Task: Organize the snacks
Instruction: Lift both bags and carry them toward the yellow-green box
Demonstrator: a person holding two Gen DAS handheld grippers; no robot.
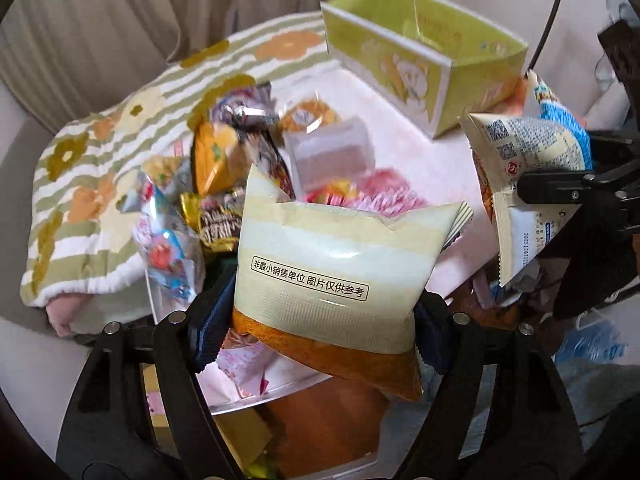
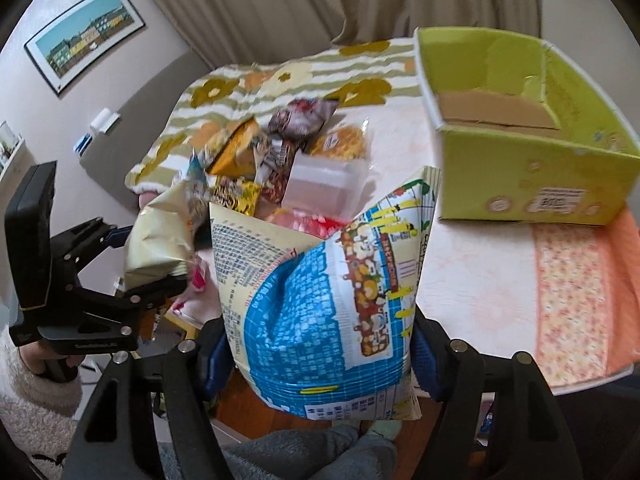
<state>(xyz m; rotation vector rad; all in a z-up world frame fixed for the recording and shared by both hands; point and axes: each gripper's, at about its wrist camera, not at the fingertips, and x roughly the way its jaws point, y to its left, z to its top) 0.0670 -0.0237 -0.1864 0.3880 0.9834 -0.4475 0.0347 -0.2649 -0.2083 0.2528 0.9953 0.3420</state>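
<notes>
Two crinkly snack packets clamped above the pink tabletop (image 2: pixel 480 280).
Left gripper (image 1: pixel 320 320) pinching glossy cream-and-orange pillow packet (image 1: pixel 336 264); right gripper (image 2: pixel 320 356) gripping puffy blue-and-cream packet (image 2: pixel 320 312). Matte green cardboard box (image 2: pixel 532 184) at two o'clock, foil snack pile (image 1: pixel 236 160) at eleven. Framed picture (image 2: pixel 84 36) visible only from right wrist.

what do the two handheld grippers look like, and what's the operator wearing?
Both grippers are matte black, with angular strut fingers, silver pivot screws and dark blue ribbed pads. The left gripper carries a black box with a thin gold line. Its hand emerges from a fuzzy off-white sleeve.
</notes>
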